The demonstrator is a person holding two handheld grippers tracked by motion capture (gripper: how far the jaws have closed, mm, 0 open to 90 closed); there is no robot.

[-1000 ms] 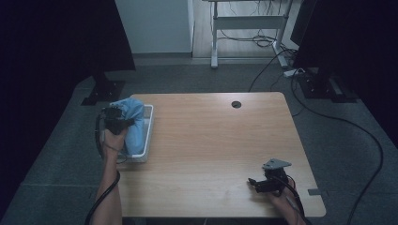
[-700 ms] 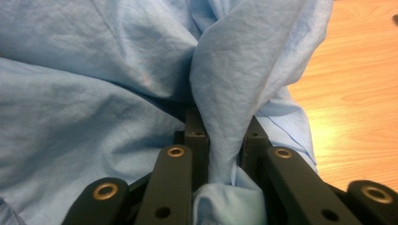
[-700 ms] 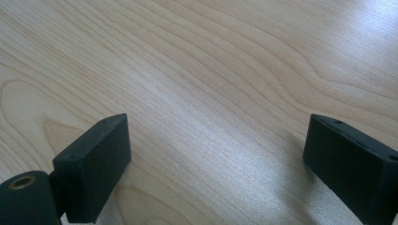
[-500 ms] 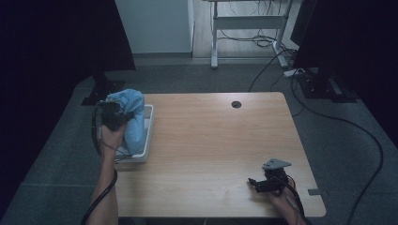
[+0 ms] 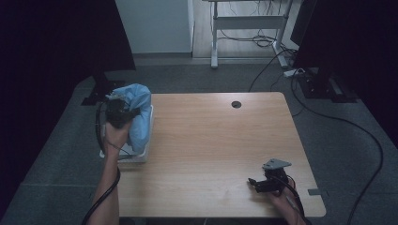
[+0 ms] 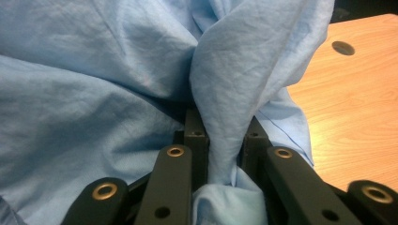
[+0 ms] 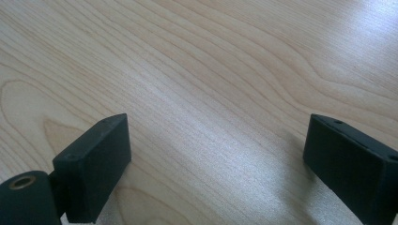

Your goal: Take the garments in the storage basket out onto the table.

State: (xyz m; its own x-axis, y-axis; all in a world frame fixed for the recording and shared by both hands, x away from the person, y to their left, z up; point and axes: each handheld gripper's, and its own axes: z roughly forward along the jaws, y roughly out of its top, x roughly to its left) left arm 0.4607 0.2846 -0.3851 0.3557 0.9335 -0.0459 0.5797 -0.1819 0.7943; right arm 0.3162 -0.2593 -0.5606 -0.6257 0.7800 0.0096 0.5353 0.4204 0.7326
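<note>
dim room, dark curtains, grey floor around pale wood worktop (image 5: 211, 150). left tool (image 5: 123, 111) raised over white bin (image 5: 143, 152) at worktop's left edge, jaws pinched on fold of blue cloth (image 5: 138, 115); cloth bunched up, hanging from tool into bin. right tool (image 5: 256, 183) rests low at worktop's near right corner, jaws spread wide, nothing between them, bare wood beneath.

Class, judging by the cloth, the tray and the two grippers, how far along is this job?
Done: the left gripper has pinched a fold of the blue cloth. In hand: the cloth hangs bunched from it above the white tray, its lower part at the tray. Left: lifting it clear and setting it on the table, probably; the right gripper rests open.
</note>
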